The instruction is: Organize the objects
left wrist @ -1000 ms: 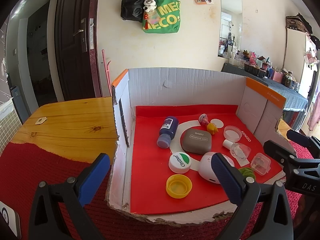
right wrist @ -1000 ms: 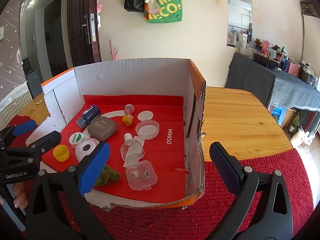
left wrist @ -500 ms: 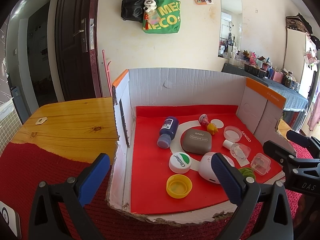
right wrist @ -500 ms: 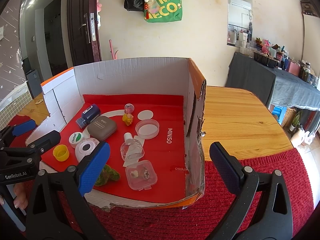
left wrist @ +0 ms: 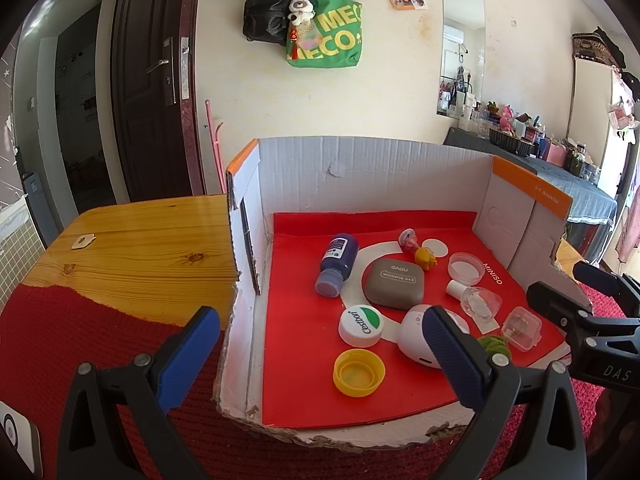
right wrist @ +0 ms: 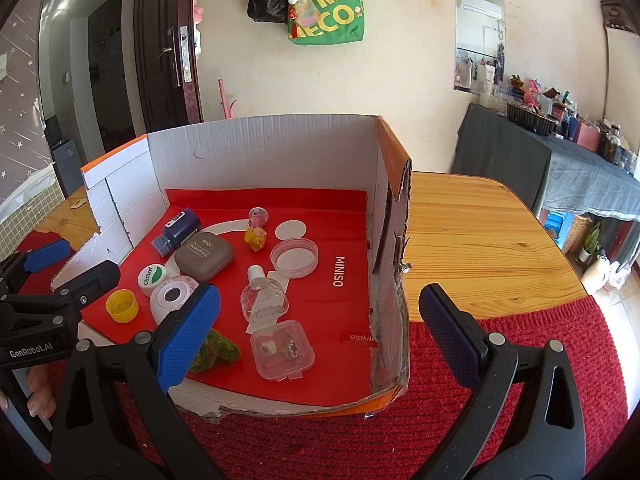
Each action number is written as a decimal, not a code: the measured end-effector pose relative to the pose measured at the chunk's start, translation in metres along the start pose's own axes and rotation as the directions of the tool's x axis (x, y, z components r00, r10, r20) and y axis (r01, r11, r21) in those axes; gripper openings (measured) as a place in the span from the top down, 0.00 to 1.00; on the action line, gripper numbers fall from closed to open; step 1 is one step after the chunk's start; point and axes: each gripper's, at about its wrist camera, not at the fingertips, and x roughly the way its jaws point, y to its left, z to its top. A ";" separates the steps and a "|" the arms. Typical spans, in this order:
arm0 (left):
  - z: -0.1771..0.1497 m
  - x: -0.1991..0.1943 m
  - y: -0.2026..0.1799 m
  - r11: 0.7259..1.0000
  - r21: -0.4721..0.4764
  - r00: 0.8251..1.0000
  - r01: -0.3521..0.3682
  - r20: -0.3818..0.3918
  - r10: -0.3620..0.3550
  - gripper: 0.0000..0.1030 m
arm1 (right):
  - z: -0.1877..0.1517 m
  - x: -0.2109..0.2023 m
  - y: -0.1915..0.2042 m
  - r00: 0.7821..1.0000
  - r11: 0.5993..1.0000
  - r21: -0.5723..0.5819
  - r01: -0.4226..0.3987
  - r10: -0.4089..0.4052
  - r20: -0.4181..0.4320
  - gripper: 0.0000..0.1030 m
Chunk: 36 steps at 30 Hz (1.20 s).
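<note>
The wooden counter [right wrist: 472, 236] carried a red mat [right wrist: 520, 360] along its near edge, and on both sat an open-fronted cardboard box [left wrist: 360, 168] with a red liner [left wrist: 304, 320]. All the loose things lay on that liner inside the box.

The left gripper [left wrist: 316, 354] hovered at the box's front left corner, its blue-padded fingers [left wrist: 188, 352] spread wide and holding nothing. The right gripper [right wrist: 320, 332] hovered at the front right corner, fingers [right wrist: 448, 328] equally wide and empty, one inside the box wall and one outside it.

Near the middle lay a grey case [left wrist: 394, 284], with a blue bottle [left wrist: 338, 264] on its side just to the left. In front of the case sat a white round device [right wrist: 172, 298], partly hidden by a finger in the left view. A clear bottle [right wrist: 262, 298] lay right of the case, beyond it a clear lid [right wrist: 295, 258]. At the front lay a clear square box [right wrist: 282, 350] and beside it a green tuft [right wrist: 216, 350]. A white cap [left wrist: 361, 321] and a yellow cap [left wrist: 359, 372] sat front left. A yellow toy [left wrist: 425, 258] and a pink toy [left wrist: 408, 238] stood touching near the back, beside a white disc [right wrist: 291, 230].
</note>
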 end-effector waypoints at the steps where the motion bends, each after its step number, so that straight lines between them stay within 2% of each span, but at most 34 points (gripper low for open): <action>1: 0.000 0.000 0.000 1.000 0.000 1.000 0.000 0.001 0.000 0.00 | 0.000 0.000 0.000 1.000 1.000 0.000 0.000 0.000 0.000 0.01; 24: 0.002 -0.003 0.002 1.000 -0.007 1.000 -0.003 0.008 0.003 0.00 | 0.000 0.000 0.000 1.000 1.000 0.001 0.001 -0.001 -0.001 0.01; 36: 0.003 -0.007 0.004 1.000 -0.008 1.000 0.005 0.025 -0.005 0.00 | 0.000 -0.008 0.002 0.999 0.999 -0.002 0.036 -0.036 0.036 0.01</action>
